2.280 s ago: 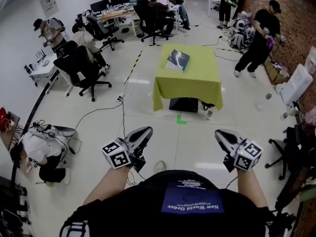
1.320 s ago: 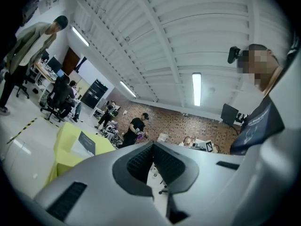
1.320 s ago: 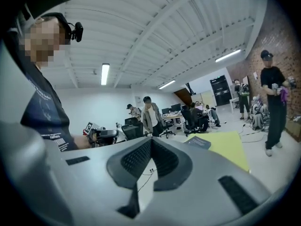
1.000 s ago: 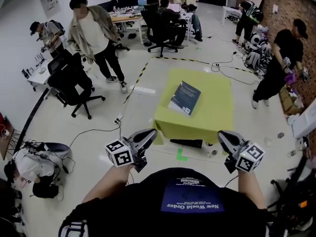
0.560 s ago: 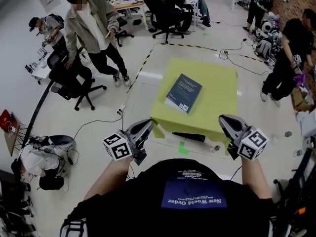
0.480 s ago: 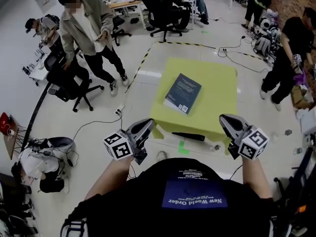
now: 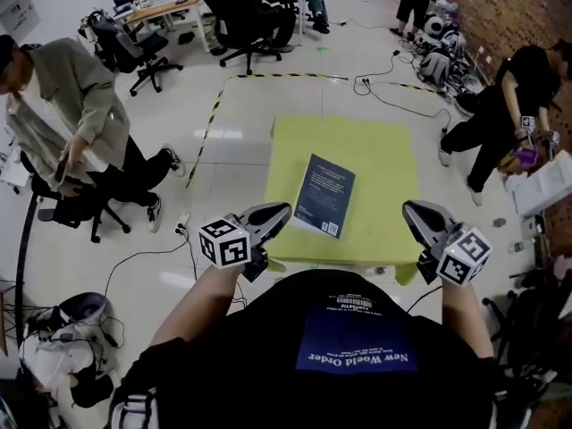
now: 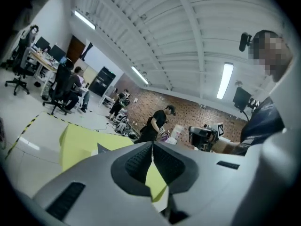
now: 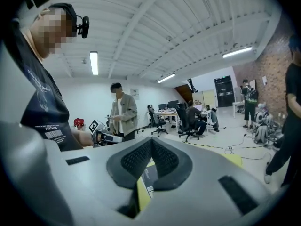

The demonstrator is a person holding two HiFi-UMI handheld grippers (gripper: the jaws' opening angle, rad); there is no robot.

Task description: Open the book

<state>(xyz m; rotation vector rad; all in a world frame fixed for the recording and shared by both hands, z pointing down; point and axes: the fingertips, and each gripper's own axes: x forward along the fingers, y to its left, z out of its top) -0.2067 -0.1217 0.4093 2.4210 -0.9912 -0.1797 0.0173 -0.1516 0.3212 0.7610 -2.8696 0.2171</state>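
Note:
A dark blue closed book [image 7: 323, 195] lies flat on the yellow-green table [image 7: 375, 164], close to its near edge. My left gripper [image 7: 282, 210] hangs level just off the table's near left corner, short of the book, jaws shut and empty. At the near right corner my right gripper [image 7: 409, 208] is also shut with nothing in it. In the left gripper view the pads meet at the left gripper [image 8: 152, 147], with the table [image 8: 80, 138] beyond. In the right gripper view a strip of the book [image 9: 149, 174] shows under the shut right gripper [image 9: 150, 142].
A person in a beige jacket [image 7: 63, 105] bends over an office chair at the left. Another person in black [image 7: 500, 96] crouches at the right of the table. Cables and striped tape [image 7: 207, 123] lie on the floor. Desks and chairs [image 7: 241, 16] stand behind.
The table and book have drawn much closer; both grippers now hang at its near edge. The person in the beige jacket has moved to the far left.

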